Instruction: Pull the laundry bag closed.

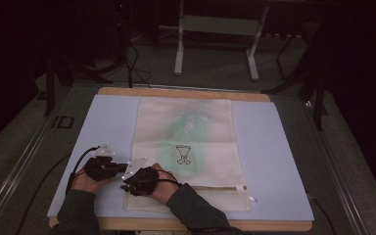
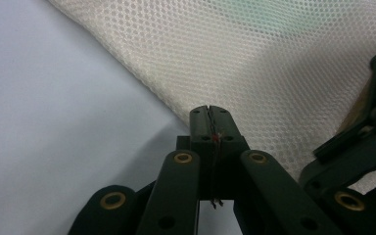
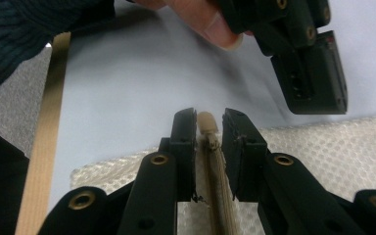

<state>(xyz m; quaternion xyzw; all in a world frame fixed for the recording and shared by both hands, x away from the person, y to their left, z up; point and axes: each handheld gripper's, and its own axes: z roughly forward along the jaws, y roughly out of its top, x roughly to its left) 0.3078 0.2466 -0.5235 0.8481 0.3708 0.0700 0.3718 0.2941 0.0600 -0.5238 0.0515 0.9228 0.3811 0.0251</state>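
A cream mesh bag (image 1: 186, 147) with a green tint and a small black drawing lies flat on the pale blue mat (image 1: 274, 156). Both grippers are at its near left corner. In the left gripper view my left gripper (image 2: 210, 113) is shut, its tips right at the edge of the mesh (image 2: 284, 68); I cannot tell whether fabric is pinched. In the high view the left gripper (image 1: 121, 171) is just left of the bag. My right gripper (image 3: 209, 128) is open, its jaws on either side of the beige zipper end (image 3: 206, 122), and in the high view (image 1: 128, 184) it is over the bag's corner.
The mat covers a wooden table whose near edge (image 1: 254, 226) runs along the front. The zipper (image 1: 215, 187) runs right toward a white pull tab (image 1: 252, 199). In the right gripper view the left gripper (image 3: 313, 73) and a thumb (image 3: 210, 24) sit close ahead. Dark floor and a metal stand (image 1: 215, 44) lie beyond.
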